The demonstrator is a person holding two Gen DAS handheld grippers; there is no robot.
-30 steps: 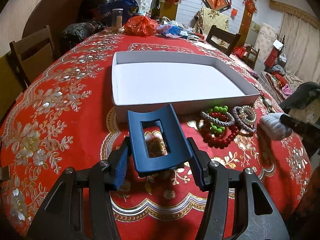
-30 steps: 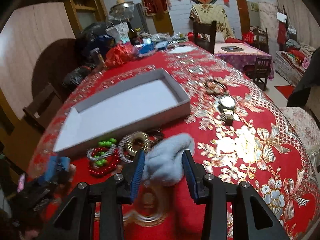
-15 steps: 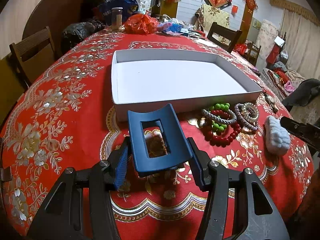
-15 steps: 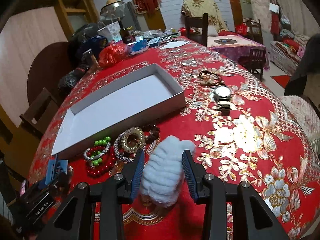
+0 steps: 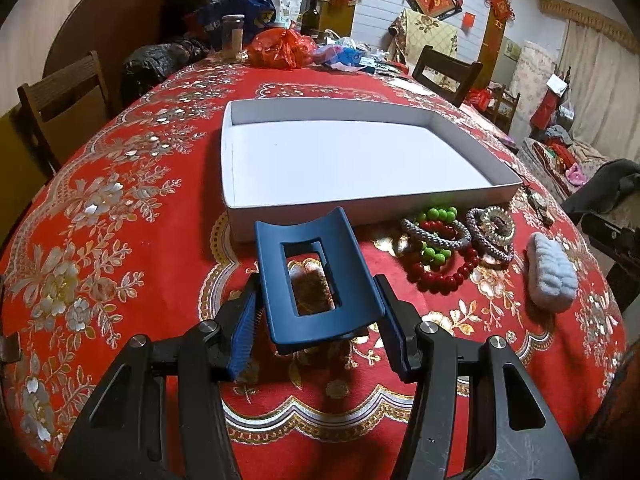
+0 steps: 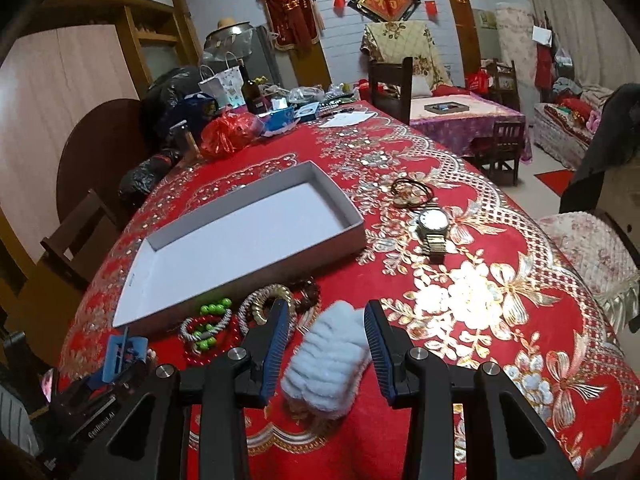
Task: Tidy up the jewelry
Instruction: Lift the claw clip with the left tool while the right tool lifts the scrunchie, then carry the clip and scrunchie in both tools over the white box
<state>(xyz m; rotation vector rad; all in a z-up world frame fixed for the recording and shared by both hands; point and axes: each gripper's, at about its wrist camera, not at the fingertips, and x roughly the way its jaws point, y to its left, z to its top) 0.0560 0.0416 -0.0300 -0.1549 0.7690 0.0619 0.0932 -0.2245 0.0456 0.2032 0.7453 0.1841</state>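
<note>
My left gripper (image 5: pixel 318 312) is shut on a dark blue hair claw clip (image 5: pixel 316 276) and holds it above the red cloth, just in front of the shallow white box (image 5: pixel 320 204). My right gripper (image 6: pixel 326 330) is open, its fingers on either side of a fluffy pale blue hair piece (image 6: pixel 326 360) that lies on the cloth, also in the left wrist view (image 5: pixel 550 276). Red and green bead bracelets (image 5: pixel 436 252) and grey and gold bangles (image 5: pixel 494 230) lie in a pile by the box's near right corner.
A wristwatch (image 6: pixel 434 226) and dark hair ties (image 6: pixel 412 192) lie right of the box (image 6: pixel 248 236). Bags, a bottle and clutter (image 6: pixel 236 120) fill the table's far end. Chairs (image 5: pixel 60 96) stand around the table.
My right gripper has opened and let go of the fluffy hair piece, which now lies on the cloth. My left gripper still holds the clip, nearly unmoved.
</note>
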